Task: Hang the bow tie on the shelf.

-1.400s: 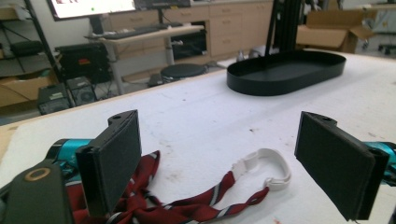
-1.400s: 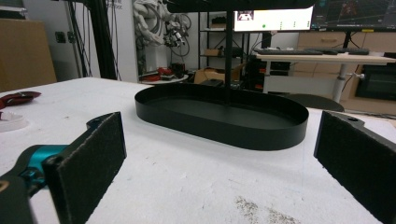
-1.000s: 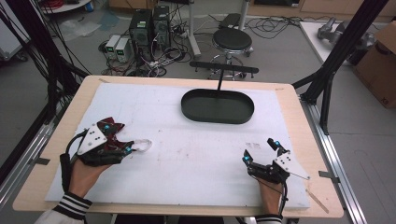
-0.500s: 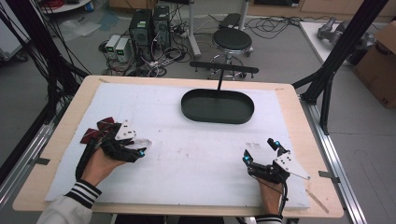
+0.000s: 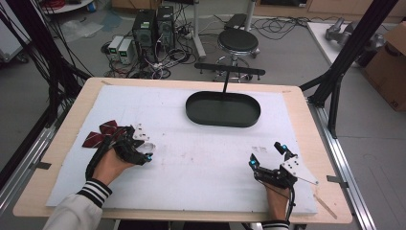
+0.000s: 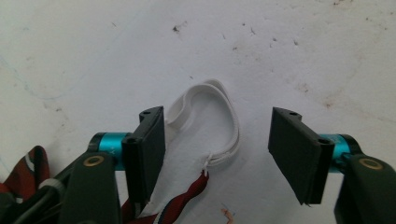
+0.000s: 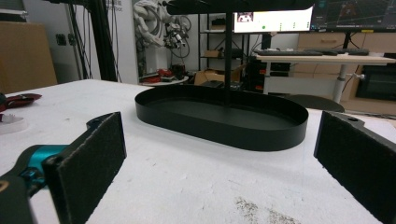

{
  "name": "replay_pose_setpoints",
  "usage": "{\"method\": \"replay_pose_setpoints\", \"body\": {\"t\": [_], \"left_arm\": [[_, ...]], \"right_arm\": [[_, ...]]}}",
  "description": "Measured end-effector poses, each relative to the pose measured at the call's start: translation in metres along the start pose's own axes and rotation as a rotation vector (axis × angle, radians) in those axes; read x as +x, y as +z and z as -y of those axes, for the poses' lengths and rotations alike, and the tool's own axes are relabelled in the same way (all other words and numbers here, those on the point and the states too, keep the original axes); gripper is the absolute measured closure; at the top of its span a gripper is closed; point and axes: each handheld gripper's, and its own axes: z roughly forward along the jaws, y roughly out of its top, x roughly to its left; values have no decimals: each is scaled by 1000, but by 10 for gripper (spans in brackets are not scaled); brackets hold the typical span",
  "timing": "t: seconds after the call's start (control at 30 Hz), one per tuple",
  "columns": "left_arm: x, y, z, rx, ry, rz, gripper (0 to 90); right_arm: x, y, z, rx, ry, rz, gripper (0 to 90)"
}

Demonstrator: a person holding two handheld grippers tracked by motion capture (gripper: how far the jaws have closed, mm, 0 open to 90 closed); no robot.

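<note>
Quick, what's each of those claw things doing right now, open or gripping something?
Left gripper: open, jaws on either side of a white strap loop, not closed on it.
Right gripper: open, holding nothing, facing the black tray.

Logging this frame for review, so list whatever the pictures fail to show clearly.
- Red patterned cloth: in the high view the left gripper and hand cover its right part; in the left gripper view the bottom edge cuts it off.
- White strap loop: one end passes behind a jaw in the left gripper view, so contact cannot be told.
- Black tray: its upright post is cut off by the top edge of the right gripper view.
- Right gripper: faint marks beside it, too small to identify.
</note>
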Motion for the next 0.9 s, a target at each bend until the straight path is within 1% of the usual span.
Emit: {"method": "replay_pose_setpoints", "body": {"t": [0.03, 0.07, 0.1, 0.13, 0.17, 0.23, 0.27, 0.37, 0.47, 0.57, 0.63, 0.67, 0.7, 0.77, 0.87, 0.9], "left_arm": [[0, 1, 0, 7, -1, 10, 412], [1, 2, -1, 13, 2, 16, 440], [1, 3, -1, 25, 4, 14, 455], [1, 4, -2, 28, 2, 22, 455], [1, 5, -2, 38, 7, 26, 488], [1, 7, -4, 57, 8, 33, 508], [1, 8, -5, 63, 18, 33, 508], [0, 10, -7, 82, 9, 36, 531], [0, 13, -8, 102, 10, 36, 540], [0, 16, -10, 119, 8, 46, 577], [0, 16, -10, 126, 10, 45, 615], [0, 17, -10, 125, 0, 49, 615], [0, 17, -10, 134, -1, 51, 626], [1, 17, -11, 140, -23, 48, 685], [2, 18, -13, 154, -31, 59, 704], [2, 18, -13, 162, -30, 59, 750]], "right_arm": [[1, 0, 0, 3, 6, -1, 12], [0, 0, 0, -2, -2, 0, 11], [0, 0, 0, 1, 4, 1, 11], [0, 0, 0, 1, 4, 1, 11], [0, 0, 0, 0, 1, 1, 11], [0, 0, 0, 1, 4, 1, 11], [0, 0, 0, 1, 4, 1, 11], [0, 0, 0, -1, 2, 1, 11], [0, 0, 0, -3, 2, 1, 11], [0, 0, 0, -2, 4, 0, 11], [0, 0, 0, -2, 4, 0, 11], [0, 0, 0, -2, 4, 0, 11], [0, 0, 0, -2, 5, 1, 11], [0, 0, 0, -3, 6, 2, 11], [0, 0, 0, -2, 5, 1, 11], [0, 0, 0, -4, 5, 1, 11]]}}
